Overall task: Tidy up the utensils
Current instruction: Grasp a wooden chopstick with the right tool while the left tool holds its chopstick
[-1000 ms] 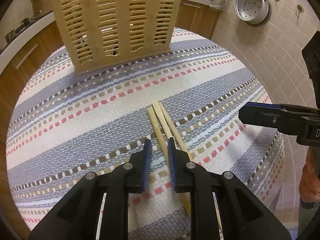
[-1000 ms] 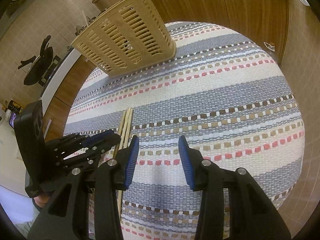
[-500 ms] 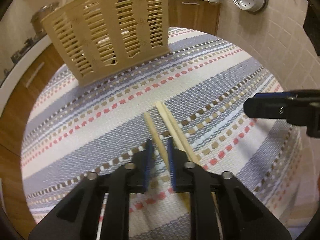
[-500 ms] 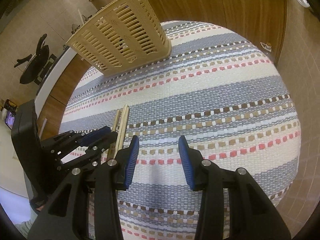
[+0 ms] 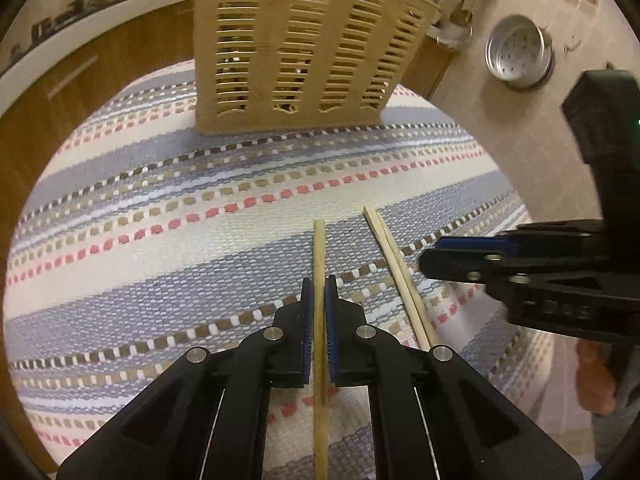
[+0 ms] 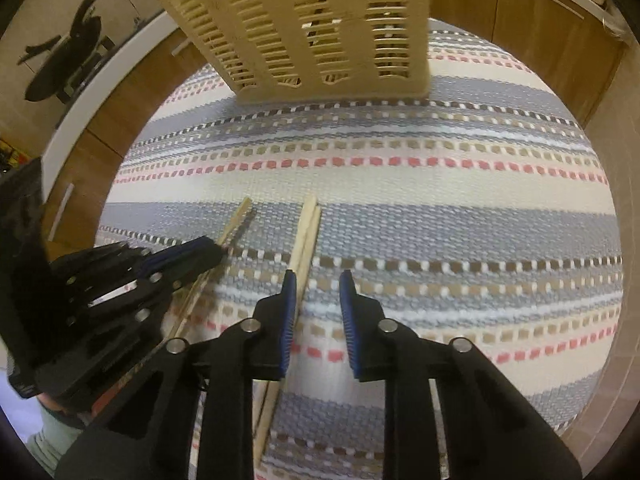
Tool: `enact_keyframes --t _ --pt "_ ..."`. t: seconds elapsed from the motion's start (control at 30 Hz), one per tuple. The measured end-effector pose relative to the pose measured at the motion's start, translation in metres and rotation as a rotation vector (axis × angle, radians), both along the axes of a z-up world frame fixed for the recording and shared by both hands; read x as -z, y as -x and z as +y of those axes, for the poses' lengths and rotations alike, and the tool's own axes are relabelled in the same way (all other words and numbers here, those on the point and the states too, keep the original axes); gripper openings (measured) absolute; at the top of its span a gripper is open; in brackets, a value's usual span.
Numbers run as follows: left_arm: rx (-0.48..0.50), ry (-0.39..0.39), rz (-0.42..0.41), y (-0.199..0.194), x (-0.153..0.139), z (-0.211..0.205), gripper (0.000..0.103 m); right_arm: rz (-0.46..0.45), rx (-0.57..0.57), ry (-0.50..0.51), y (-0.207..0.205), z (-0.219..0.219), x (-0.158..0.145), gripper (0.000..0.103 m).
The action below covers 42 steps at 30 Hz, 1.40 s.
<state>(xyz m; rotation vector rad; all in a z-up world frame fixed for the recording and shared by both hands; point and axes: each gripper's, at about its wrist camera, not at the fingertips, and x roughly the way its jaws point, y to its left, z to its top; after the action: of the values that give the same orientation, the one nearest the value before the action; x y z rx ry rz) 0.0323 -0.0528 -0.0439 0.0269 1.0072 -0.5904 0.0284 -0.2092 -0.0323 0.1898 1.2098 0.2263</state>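
My left gripper (image 5: 319, 286) is shut on a single wooden chopstick (image 5: 319, 240), which runs straight out between its blue pads. Two more chopsticks (image 5: 394, 264) lie together on the striped cloth just to its right. In the right wrist view that pair (image 6: 307, 228) passes under the left finger of my right gripper (image 6: 318, 284). The right jaws are closing with a gap left, and nothing is pinched between them. The left gripper (image 6: 208, 250) and its chopstick (image 6: 240, 216) appear at the left there. The right gripper (image 5: 460, 256) shows side-on in the left wrist view.
A beige slotted utensil basket (image 5: 296, 52) stands at the far side of the round table with its striped woven cloth (image 5: 160, 200). A perforated steel pot (image 5: 520, 52) sits on the tiled floor beyond. Wooden cabinets (image 6: 532, 28) ring the table. A person's hand (image 5: 596, 376) shows at the right.
The left jaws have shut on one chopstick and drawn it away from the other two. The right gripper has slid left over that pair, and its jaws have narrowed.
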Motion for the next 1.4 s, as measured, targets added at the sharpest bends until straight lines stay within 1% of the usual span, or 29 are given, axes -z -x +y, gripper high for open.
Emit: enact_keyframes --t 0.13,0.2,0.27,0.43,0.53,0.63,0.67,0.73,0.83,0.9,0.97,1.0,1.03,1.1,1.17,1.23,1.27,1.33,1.37,1.4 --pt "-0.024 0.058 0.041 -0.006 0.001 0.012 0.004 0.03 0.012 0.0 -0.009 0.005 0.008 0.013" --pt "-0.042 0.073 0.051 -0.009 0.001 0.018 0.004 0.026 0.013 0.032 -0.01 0.008 0.007 0.011" --pt "-0.059 0.082 0.053 -0.01 0.0 0.024 0.004 0.031 0.007 0.058 -0.01 0.01 0.007 0.01" --pt "-0.082 0.107 0.06 -0.015 0.001 0.034 0.004 0.043 0.0 0.082 -0.01 0.015 0.008 0.01" --pt "-0.114 0.115 0.06 -0.017 0.0 0.04 0.004 0.049 -0.008 0.144 -0.015 0.034 0.01 0.01" --pt "-0.157 0.135 0.069 -0.019 0.001 0.047 0.004 0.036 -0.047 0.265 -0.016 0.059 0.011 0.01" --pt "-0.176 0.142 0.079 -0.019 0.003 0.049 0.004 0.027 -0.073 0.299 -0.016 0.066 0.011 0.008" --pt "-0.208 0.144 0.091 -0.02 0.007 0.05 0.004 0.022 -0.083 0.296 -0.015 0.067 0.012 0.004" --pt "-0.237 0.145 0.085 -0.021 0.008 0.058 0.005 0.011 -0.044 0.293 -0.013 0.051 0.009 0.003" --pt "-0.244 0.15 0.095 -0.023 0.009 0.064 0.005 0.027 -0.006 0.262 -0.016 0.034 0.009 0.003" --pt "-0.239 0.156 0.118 -0.027 0.01 0.068 0.005 0.045 0.002 0.256 -0.018 0.023 0.011 0.003" --pt "-0.224 0.156 0.137 -0.029 0.01 0.069 0.008 0.049 -0.002 0.245 -0.019 0.021 0.012 0.003" --pt "-0.212 0.15 0.141 -0.029 0.01 0.068 0.01 0.052 -0.005 0.24 -0.019 0.02 0.012 0.003" --pt "-0.17 0.121 0.151 -0.03 0.007 0.064 0.019 0.063 -0.021 0.252 -0.02 0.023 0.012 0.004" --pt "-0.131 0.08 0.168 -0.032 0.005 0.058 0.022 0.079 -0.032 0.253 -0.021 0.019 0.014 0.004" --pt "-0.097 0.025 0.178 -0.036 0.003 0.051 0.022 0.095 -0.054 0.257 -0.022 0.021 0.015 0.004" --pt "-0.084 0.002 0.181 -0.037 0.002 0.047 0.022 0.102 -0.063 0.258 -0.023 0.015 0.014 0.004" --pt "-0.043 -0.073 0.184 -0.039 0.0 0.036 0.022 0.127 -0.09 0.266 -0.02 0.019 0.015 0.004" --pt "-0.019 -0.124 0.183 -0.039 -0.001 0.029 0.022 0.126 -0.1 0.278 -0.017 0.022 0.015 0.004" --pt "-0.003 -0.157 0.182 -0.04 -0.002 0.025 0.022 0.122 -0.111 0.298 -0.016 0.025 0.015 0.004"
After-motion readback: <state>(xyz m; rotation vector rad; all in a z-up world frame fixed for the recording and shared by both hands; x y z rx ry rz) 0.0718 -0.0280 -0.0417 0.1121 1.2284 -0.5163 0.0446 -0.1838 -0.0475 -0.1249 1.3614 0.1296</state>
